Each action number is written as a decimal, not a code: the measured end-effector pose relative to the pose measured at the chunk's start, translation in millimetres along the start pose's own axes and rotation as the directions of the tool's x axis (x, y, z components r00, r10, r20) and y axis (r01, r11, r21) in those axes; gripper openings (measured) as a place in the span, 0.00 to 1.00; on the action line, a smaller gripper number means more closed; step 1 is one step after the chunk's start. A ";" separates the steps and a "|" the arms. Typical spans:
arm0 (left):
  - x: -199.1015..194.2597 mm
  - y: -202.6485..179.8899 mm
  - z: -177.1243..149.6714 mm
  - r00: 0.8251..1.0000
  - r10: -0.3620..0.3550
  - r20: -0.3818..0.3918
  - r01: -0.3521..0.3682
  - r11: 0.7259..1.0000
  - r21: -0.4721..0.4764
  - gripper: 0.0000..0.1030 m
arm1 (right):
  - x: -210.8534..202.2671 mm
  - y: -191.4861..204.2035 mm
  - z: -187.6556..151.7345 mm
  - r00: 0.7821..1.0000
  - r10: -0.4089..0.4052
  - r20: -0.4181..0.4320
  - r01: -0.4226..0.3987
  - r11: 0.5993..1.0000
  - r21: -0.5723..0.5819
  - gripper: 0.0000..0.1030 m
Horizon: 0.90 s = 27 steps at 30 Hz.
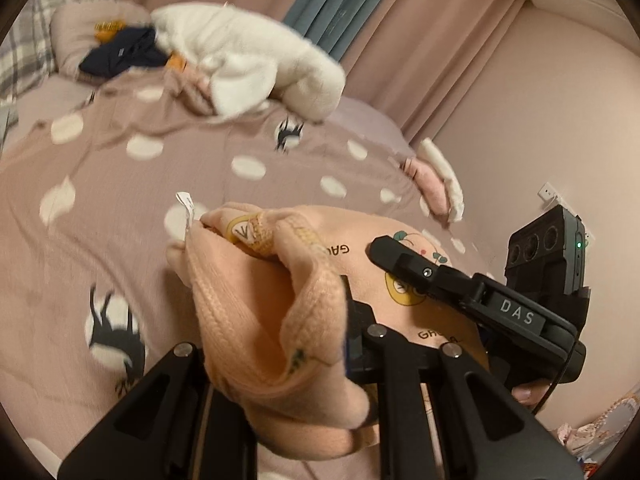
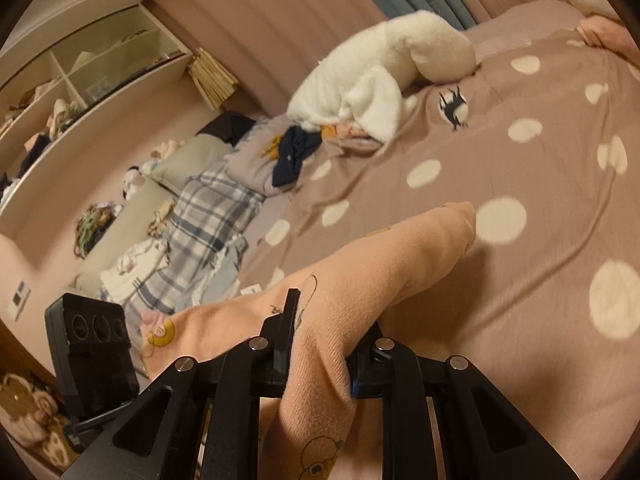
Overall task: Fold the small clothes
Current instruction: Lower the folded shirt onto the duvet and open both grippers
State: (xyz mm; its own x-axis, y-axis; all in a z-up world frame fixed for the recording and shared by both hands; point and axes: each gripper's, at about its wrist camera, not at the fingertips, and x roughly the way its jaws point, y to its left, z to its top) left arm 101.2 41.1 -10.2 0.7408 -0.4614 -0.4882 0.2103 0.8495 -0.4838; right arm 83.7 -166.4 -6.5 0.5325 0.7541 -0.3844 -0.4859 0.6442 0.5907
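Left gripper: clamped on peach garment, lower centre. Right gripper: clamped on the same garment. Garment held above bed, bunched, unfolded. Clothes pile upper left: pending.

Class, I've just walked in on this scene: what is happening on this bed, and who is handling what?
A person is folding small clothes on a dotted pink bedspread using two handheld claws. The left claw and the right claw each pinch part of the same peach printed garment, holding it bunched above the bed. A white fluffy garment and a dark navy piece lie in a pile further back, not yet handled.
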 end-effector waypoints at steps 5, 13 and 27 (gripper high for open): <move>-9.4 -30.0 14.9 1.000 -0.003 0.031 0.002 0.999 0.035 0.15 | -23.4 18.2 23.9 0.999 -0.027 0.047 0.030 0.997 -0.071 0.20; 1.0 -38.4 -44.7 0.958 0.206 -0.201 -0.205 0.978 0.023 1.00 | -50.8 15.7 18.2 0.984 -0.174 -0.048 0.166 0.975 -0.148 0.34; -41.2 -52.8 -89.2 0.947 0.289 -0.137 -0.270 0.952 0.145 0.99 | -86.4 11.7 -37.8 0.853 -0.503 -0.136 0.493 0.864 -0.104 0.85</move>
State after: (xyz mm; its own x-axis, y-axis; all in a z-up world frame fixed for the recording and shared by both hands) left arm 2.6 -7.5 -29.3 0.6752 -0.2263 -0.7021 0.0925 0.9703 -0.2238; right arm 5.9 -219.1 6.8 0.6046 0.3365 -0.7220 -0.2295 0.9415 0.2466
